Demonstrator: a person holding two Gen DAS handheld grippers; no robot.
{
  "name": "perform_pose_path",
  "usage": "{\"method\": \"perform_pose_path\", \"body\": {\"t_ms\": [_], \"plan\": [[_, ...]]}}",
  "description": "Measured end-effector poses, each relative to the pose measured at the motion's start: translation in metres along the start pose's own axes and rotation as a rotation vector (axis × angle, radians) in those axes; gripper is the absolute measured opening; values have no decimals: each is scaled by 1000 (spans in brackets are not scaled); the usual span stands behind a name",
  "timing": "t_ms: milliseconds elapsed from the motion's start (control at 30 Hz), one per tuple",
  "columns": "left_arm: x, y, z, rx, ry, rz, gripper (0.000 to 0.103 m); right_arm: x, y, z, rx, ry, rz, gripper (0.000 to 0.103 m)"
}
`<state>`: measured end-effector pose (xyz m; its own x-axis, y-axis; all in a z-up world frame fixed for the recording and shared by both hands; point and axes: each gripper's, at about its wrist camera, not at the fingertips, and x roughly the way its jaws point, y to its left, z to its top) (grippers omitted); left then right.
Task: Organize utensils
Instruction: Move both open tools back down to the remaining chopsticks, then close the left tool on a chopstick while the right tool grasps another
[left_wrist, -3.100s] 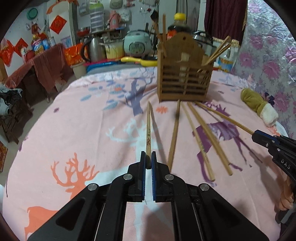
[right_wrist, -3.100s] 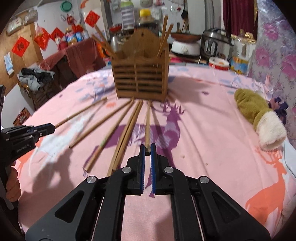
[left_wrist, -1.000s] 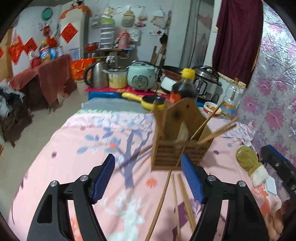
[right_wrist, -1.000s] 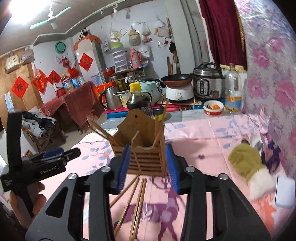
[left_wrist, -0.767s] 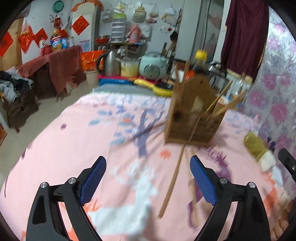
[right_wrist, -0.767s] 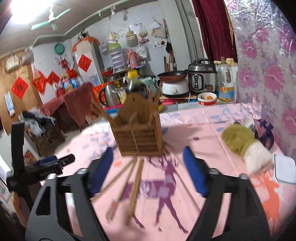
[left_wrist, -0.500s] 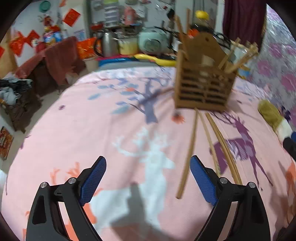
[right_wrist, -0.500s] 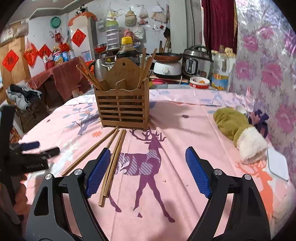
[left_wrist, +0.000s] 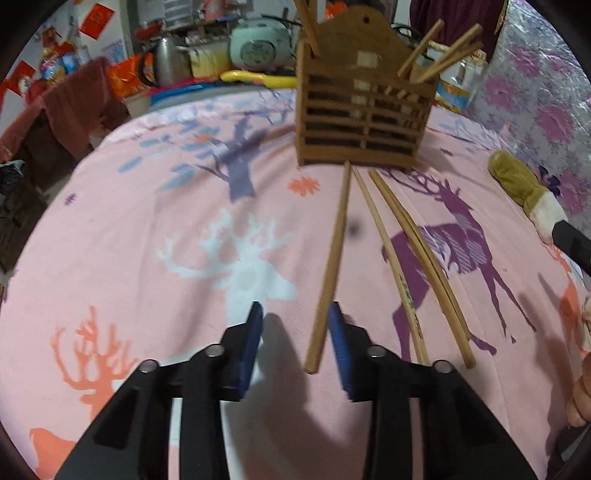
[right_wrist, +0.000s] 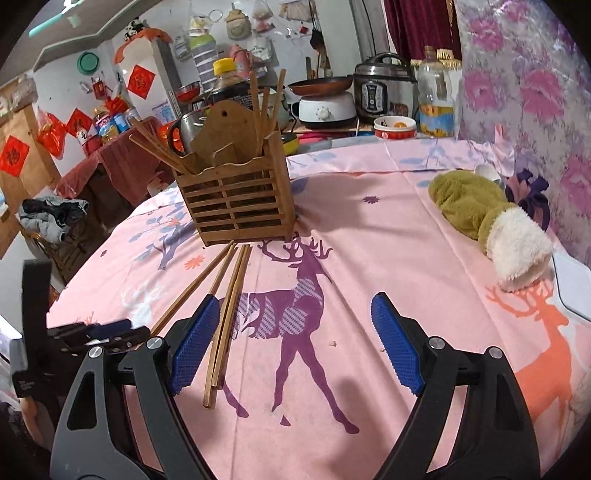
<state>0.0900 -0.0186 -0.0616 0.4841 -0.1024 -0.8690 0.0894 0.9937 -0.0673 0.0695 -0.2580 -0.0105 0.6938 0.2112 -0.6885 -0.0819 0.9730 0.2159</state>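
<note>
Landmark: wooden chopstick holder (left_wrist: 364, 110), slatted, standing upright on the pink deer-print tablecloth (left_wrist: 147, 229). Several chopsticks already stand in it, leaning out at both ends.

Left gripper (left_wrist: 295, 332): jaws parted, nothing clamped. It sits low over the cloth on the near side of the holder. The near end of one loose chopstick (left_wrist: 330, 266) lies between its blue pads, close to the right pad; contact cannot be confirmed. That stick's far tip reaches the holder's base.

Just right of it, three more loose chopsticks (left_wrist: 413, 254) lie flat, fanning toward the camera from the holder's front edge; two of them lie pressed together.

Right gripper (right_wrist: 295, 339): jaws spread wide, empty, well in front of the holder. In the right wrist view the same loose sticks (right_wrist: 229, 295) run from the holder's base toward its left pad (right_wrist: 192, 343), ending just beside it.

A green and white plush mitten (right_wrist: 487, 221) lies to the holder's right, well apart. Kitchen pots and a rice cooker (right_wrist: 384, 92) stand behind the holder, off the table.
</note>
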Motion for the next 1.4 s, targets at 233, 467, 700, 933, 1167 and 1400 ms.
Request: {"method": "perform_pose_path", "body": {"t_ms": [233, 467, 700, 933, 1167, 1400], "plan": [[5, -18, -6, 83, -5, 75, 15, 3, 3, -1, -12, 13, -4, 82], [-9, 19, -8, -66, -11, 89, 10, 8, 5, -4, -25, 45, 14, 82], [-4, 7, -8, -19, -1, 86, 37, 31, 21, -16, -74, 182, 113, 59], [0, 8, -9, -28, 15, 104, 53, 45, 43, -32, -171, 259, 115, 43], [2, 13, -8, -48, 28, 111, 63, 51, 55, -43, -255, 301, 105, 42], [2, 14, -9, -48, 29, 122, 67, 51, 61, -45, -278, 296, 118, 42]]}}
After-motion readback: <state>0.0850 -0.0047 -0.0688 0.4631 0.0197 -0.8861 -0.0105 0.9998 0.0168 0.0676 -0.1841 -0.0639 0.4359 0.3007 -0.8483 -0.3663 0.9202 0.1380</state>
